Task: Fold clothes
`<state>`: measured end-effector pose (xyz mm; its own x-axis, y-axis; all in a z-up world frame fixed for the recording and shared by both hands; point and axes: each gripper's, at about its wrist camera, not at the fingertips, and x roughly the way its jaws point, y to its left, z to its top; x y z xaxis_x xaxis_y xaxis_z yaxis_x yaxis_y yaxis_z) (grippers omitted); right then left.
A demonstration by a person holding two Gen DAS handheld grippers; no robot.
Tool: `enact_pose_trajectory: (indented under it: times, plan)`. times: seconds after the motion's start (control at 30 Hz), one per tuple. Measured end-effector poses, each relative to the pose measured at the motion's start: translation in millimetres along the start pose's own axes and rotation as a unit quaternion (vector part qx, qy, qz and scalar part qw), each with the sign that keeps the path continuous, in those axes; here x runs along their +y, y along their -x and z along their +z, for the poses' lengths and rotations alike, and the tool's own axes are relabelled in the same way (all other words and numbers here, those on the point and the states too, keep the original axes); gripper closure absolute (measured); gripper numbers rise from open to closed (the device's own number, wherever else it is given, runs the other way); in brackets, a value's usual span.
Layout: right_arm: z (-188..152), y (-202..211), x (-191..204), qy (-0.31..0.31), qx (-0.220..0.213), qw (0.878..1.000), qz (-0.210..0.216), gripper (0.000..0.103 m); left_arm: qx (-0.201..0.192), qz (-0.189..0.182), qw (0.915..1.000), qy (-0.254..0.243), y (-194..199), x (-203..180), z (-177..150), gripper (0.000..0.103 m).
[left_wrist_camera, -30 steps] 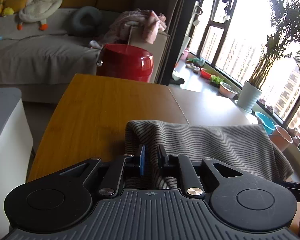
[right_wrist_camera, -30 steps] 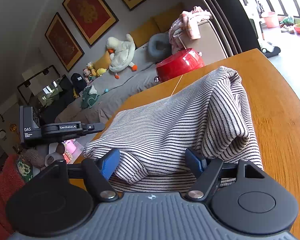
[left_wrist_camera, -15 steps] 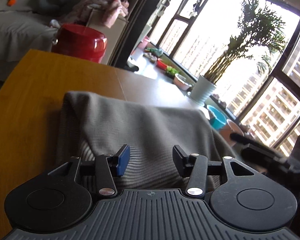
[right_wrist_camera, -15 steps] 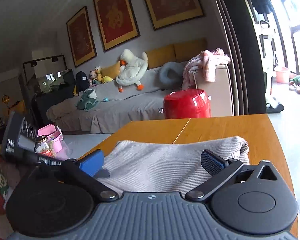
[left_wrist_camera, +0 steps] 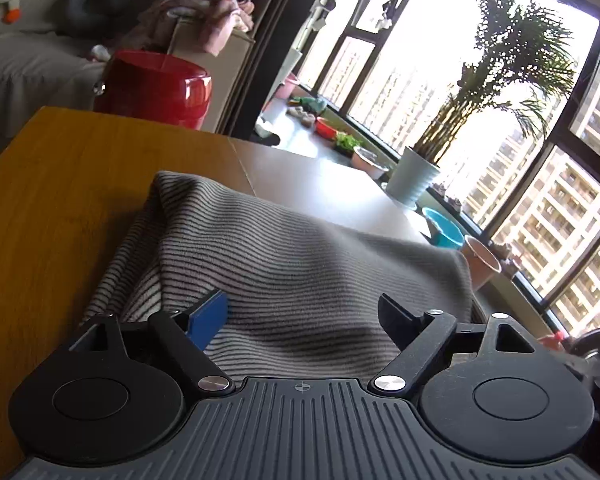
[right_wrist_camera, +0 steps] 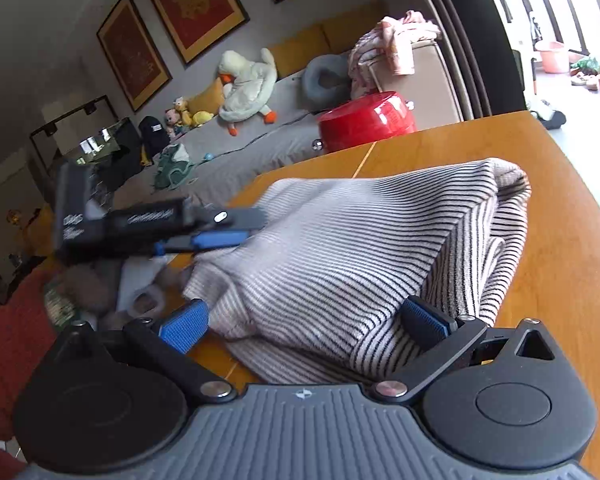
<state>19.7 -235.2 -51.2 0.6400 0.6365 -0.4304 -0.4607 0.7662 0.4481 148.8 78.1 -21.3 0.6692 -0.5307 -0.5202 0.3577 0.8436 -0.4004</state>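
Observation:
A grey-and-black striped garment point(left_wrist_camera: 300, 248) lies folded in a thick bundle on the wooden table point(left_wrist_camera: 80, 184). My left gripper point(left_wrist_camera: 300, 304) hovers at its near edge. Its jaws are opening wide, the cloth lies between them and the pads do not press on it. In the right wrist view the same garment point(right_wrist_camera: 360, 240) fills the middle of the table point(right_wrist_camera: 560, 260). My right gripper point(right_wrist_camera: 302, 316) is open, with the fold between its blue pads point(right_wrist_camera: 186, 324) but not pinched. The left gripper point(right_wrist_camera: 248, 227) shows blurred at the garment's left end.
A red round tub point(left_wrist_camera: 156, 88) stands past the table's far edge, with a grey sofa and a plush duck point(right_wrist_camera: 248, 84) behind it. A potted plant point(left_wrist_camera: 416, 180), a blue bowl point(left_wrist_camera: 444, 232) and a pink cup point(left_wrist_camera: 480, 264) line the window side. Small clutter point(right_wrist_camera: 144, 300) lies left.
The left gripper was shut on the garment; it has let go, spread its jaws and swung toward the window. The right jaws widened fully. The garment settled onto the table.

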Motion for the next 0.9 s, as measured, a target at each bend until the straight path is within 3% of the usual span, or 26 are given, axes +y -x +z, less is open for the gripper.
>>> enact_pose_trajectory:
  times: [0.13, 0.23, 0.37, 0.5, 0.57, 0.7, 0.9]
  plan:
    - [-6.2, -1.6, 11.7, -0.011, -0.010, 1.000, 0.015, 0.000, 0.000, 0.030, 0.9988, -0.039, -18.5, -10.8, 7.8, 0.001]
    - [-5.6, -0.6, 5.4, -0.034, -0.020, 0.999, 0.028, 0.000, 0.005, 0.034, 0.9988, -0.034, -12.5, -16.6, 9.1, 0.000]
    - [-4.5, 0.2, -3.7, -0.056, -0.026, 0.997, 0.048, 0.000, -0.010, -0.008, 0.9994, 0.033, 22.9, -13.9, 5.8, 0.000]
    - [3.7, 7.2, -11.4, -0.045, -0.019, 0.997, 0.064, 0.000, -0.012, -0.061, 0.9966, 0.053, 48.8, -21.2, -5.1, 0.000]
    - [13.2, 20.8, -18.6, -0.053, -0.039, 0.996, 0.060, 0.000, 0.015, -0.072, 0.9952, 0.065, 46.5, -18.7, -14.0, 0.000]
    - [45.5, 34.9, -36.5, -0.065, -0.078, 0.994, 0.044, 0.000, 0.049, -0.059, 0.9933, 0.086, 31.2, -5.8, -32.4, 0.000]
    - [67.8, -19.1, -61.4, -0.067, -0.048, 0.997, -0.012, 0.000, 0.024, -0.046, 0.9962, 0.070, 14.1, -8.6, -27.1, 0.000]
